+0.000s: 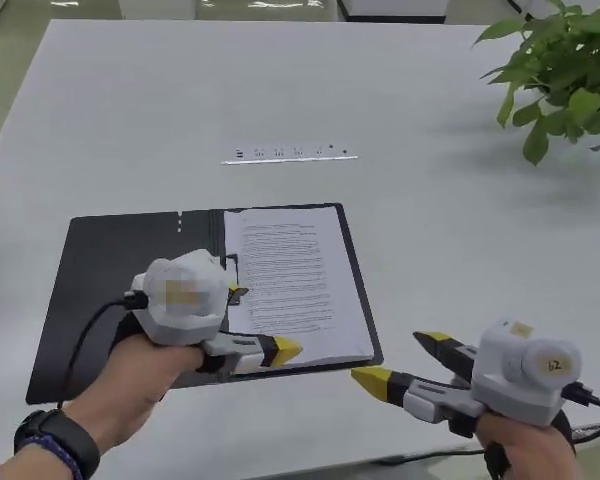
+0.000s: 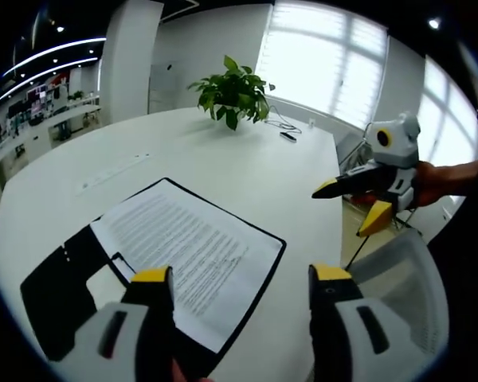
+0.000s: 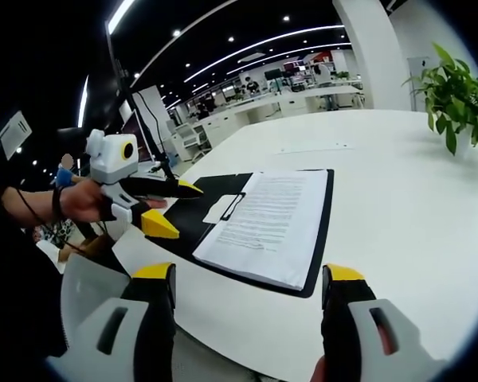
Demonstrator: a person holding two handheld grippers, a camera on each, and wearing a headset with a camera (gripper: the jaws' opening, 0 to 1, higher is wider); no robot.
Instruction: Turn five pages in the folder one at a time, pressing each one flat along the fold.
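Both jaws spread, empty; folder at bench near edge. Have right gripper pinch only the corner of the top page; left gripper flattens along fold.

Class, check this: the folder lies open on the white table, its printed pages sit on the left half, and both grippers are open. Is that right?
One thing is wrong: the head view shows the printed pages on the right half of the folder, not the left. The folder does lie open on the white table, and the left gripper and right gripper are open.
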